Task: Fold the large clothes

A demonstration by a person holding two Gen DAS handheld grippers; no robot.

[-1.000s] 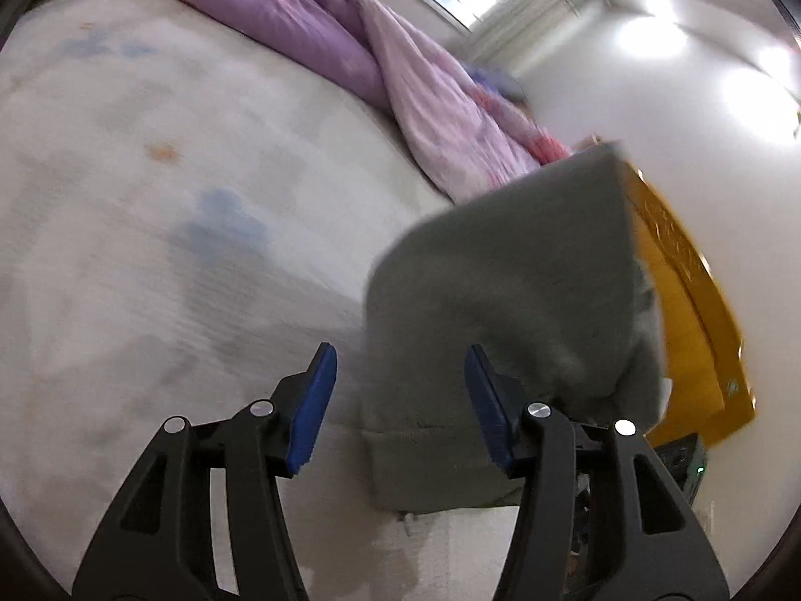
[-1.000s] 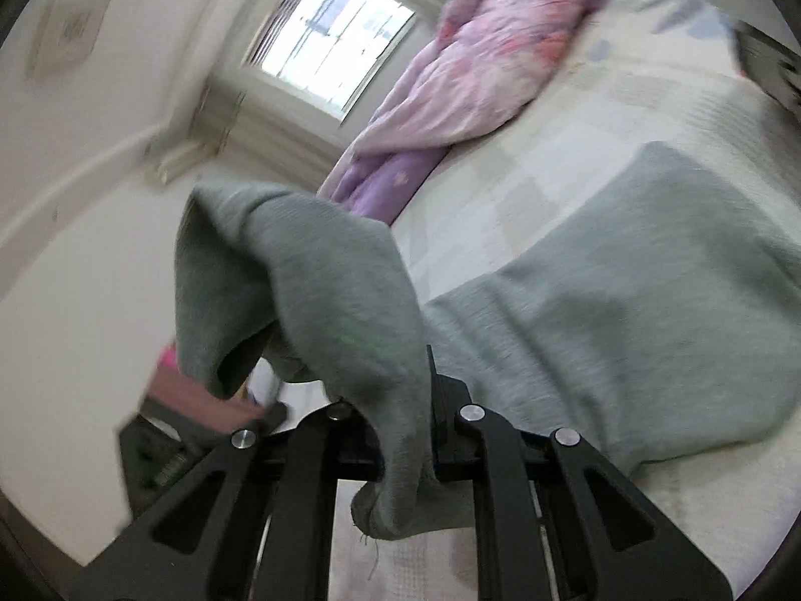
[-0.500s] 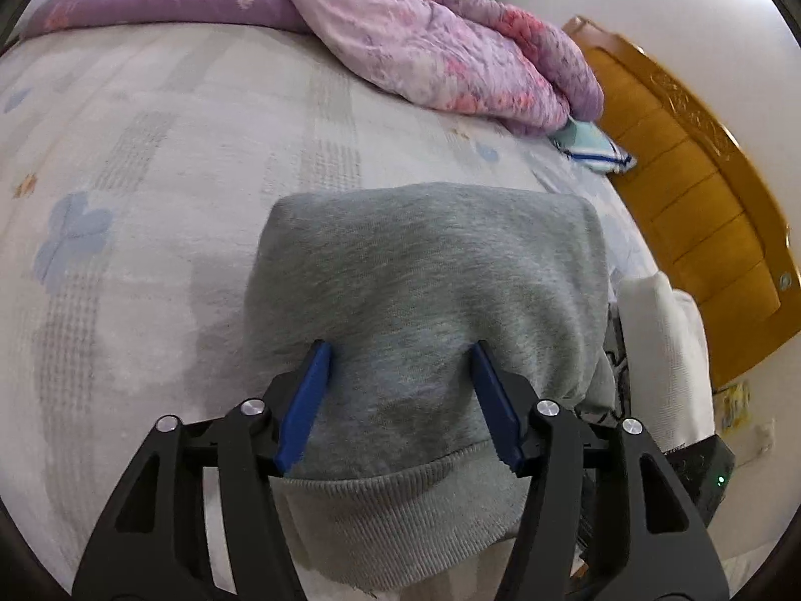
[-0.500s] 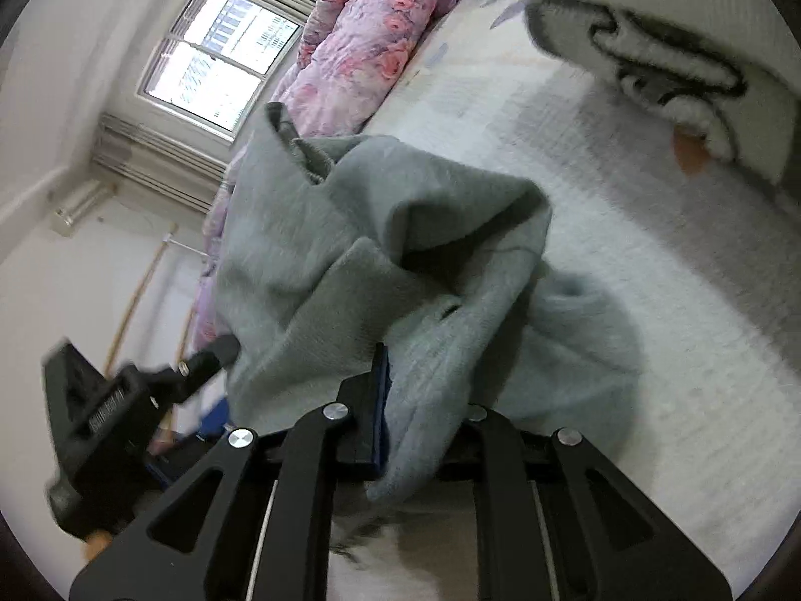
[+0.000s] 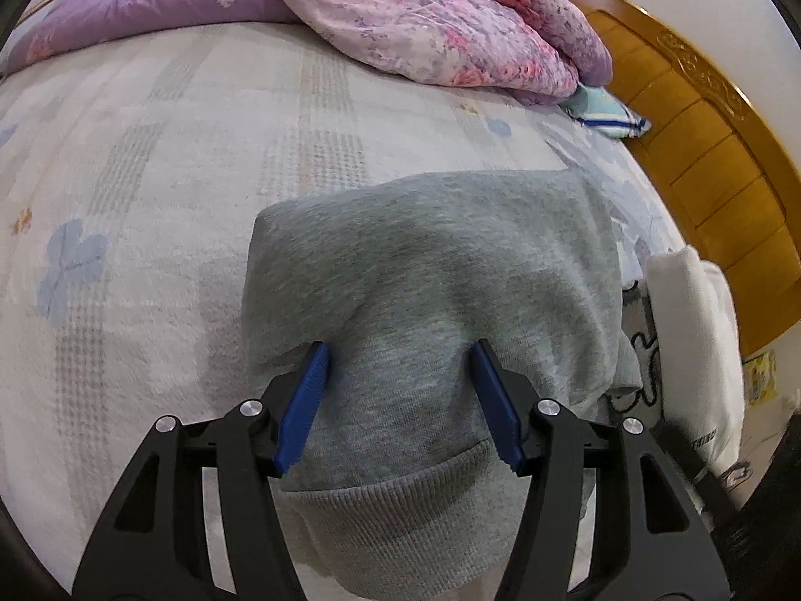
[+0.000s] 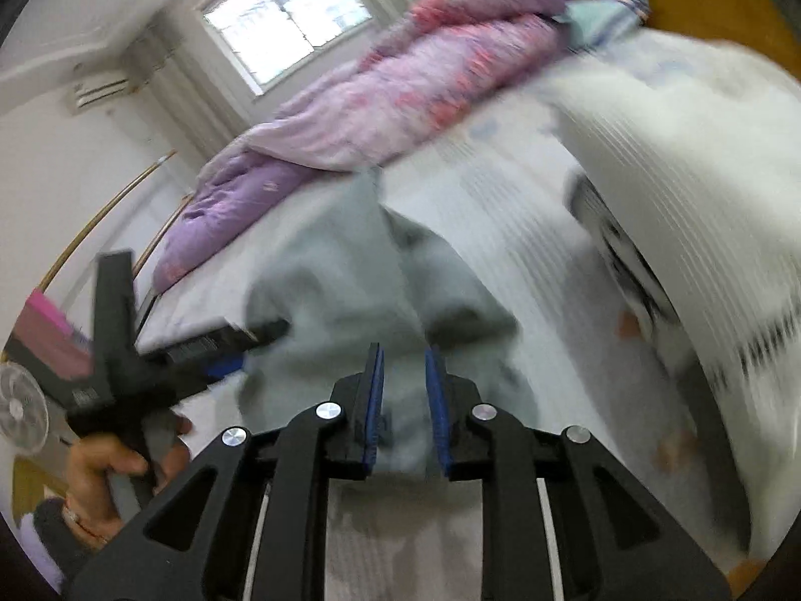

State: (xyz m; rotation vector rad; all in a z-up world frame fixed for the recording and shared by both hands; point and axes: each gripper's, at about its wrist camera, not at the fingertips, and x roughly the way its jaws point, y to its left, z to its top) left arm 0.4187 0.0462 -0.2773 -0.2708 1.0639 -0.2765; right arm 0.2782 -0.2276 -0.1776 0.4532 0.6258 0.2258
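A grey sweatshirt (image 5: 425, 275) lies folded on the pale bedspread (image 5: 150, 175), its ribbed hem nearest the left wrist camera. My left gripper (image 5: 403, 395) stands open over it, the blue pads (image 5: 308, 400) wide apart with a hump of grey cloth between them. In the blurred right wrist view the same sweatshirt (image 6: 360, 290) sits heaped on the bed. My right gripper (image 6: 404, 400) is just in front of it; its jaws are opening, and a narrow gap shows between the pads with no cloth pinched. The left gripper (image 6: 175, 350) also shows there, held by a hand (image 6: 110, 456).
A pink and purple quilt (image 5: 425, 25) is bunched along the far side of the bed. A wooden headboard (image 5: 701, 150) rises at the right. A folded white garment (image 5: 691, 340) lies beside the sweatshirt, and a striped cloth (image 5: 606, 115) near the headboard. A fan (image 6: 20, 415) stands at the left.
The left gripper moved from beside the hanging sweatshirt to over it as it was laid flat. The right gripper, earlier shut on a grey fold, has parted its pads and swung round.
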